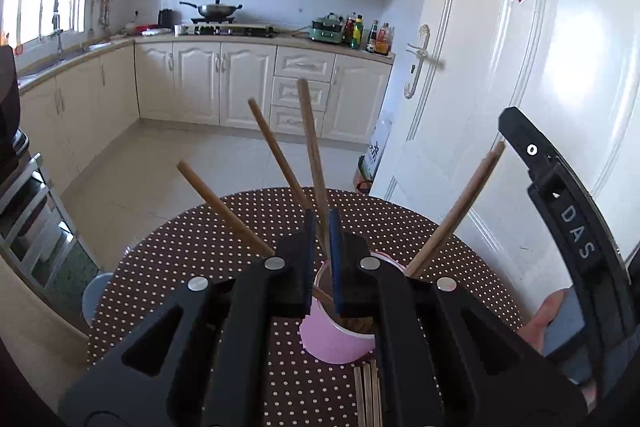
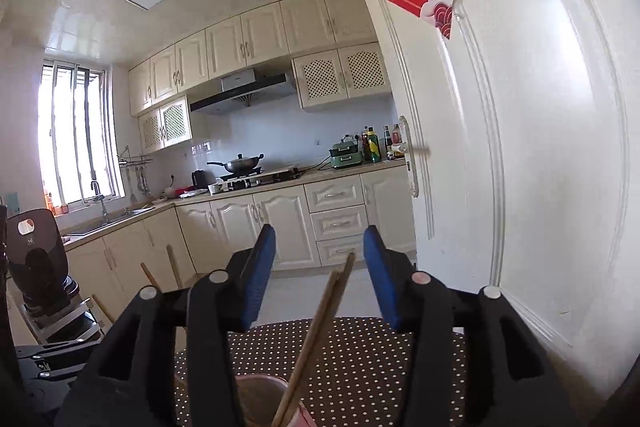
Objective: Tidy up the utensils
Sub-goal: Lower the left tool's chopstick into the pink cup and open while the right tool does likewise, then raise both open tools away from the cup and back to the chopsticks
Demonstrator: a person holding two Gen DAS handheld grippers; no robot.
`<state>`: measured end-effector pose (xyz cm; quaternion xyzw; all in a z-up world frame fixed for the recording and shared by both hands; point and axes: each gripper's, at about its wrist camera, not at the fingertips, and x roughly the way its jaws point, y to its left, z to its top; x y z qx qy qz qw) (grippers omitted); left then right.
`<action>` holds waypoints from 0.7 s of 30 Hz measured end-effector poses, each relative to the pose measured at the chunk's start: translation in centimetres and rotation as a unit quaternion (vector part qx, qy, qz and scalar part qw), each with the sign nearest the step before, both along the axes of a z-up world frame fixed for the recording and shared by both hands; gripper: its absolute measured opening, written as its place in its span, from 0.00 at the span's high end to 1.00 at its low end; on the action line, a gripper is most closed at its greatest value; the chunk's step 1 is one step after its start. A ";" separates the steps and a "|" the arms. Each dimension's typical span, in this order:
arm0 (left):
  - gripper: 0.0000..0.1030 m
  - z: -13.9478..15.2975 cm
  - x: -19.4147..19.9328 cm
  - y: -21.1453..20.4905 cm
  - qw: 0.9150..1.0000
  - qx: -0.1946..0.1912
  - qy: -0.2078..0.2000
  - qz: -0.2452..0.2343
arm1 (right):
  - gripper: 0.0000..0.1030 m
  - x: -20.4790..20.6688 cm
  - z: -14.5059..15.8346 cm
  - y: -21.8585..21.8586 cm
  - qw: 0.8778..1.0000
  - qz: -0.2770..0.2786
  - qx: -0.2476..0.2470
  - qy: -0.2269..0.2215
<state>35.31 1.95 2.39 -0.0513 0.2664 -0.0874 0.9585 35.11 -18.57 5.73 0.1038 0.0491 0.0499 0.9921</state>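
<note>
Chopsticks in a pink cup (image 1: 332,339) on the dotted surface (image 1: 180,267).
Left gripper (image 1: 322,259) clenches the cup rim; only the right view shows the right gripper (image 2: 320,279) released around two chopsticks (image 2: 320,323).

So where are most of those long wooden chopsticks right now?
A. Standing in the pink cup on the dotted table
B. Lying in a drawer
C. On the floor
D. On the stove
A: the long wooden chopsticks fan out of the pink cup, which stands on the round brown table with white dots; a few more lie flat on the cloth just in front of the cup.
</note>
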 end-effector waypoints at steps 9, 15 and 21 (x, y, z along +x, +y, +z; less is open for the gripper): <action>0.42 1.3 -3.8 -0.5 1.000 0.025 -0.016 0.011 | 0.39 -2.7 0.0 -2.9 0.999 0.008 -0.017 0.039; 0.41 1.4 -6.2 -0.6 0.999 0.044 -0.009 0.018 | 0.29 -4.1 -1.0 -4.5 0.996 0.024 -0.027 0.086; 0.31 1.2 -8.2 -1.0 0.997 0.078 -0.011 0.020 | 0.16 -5.4 -2.1 -4.7 0.986 0.048 -0.065 0.146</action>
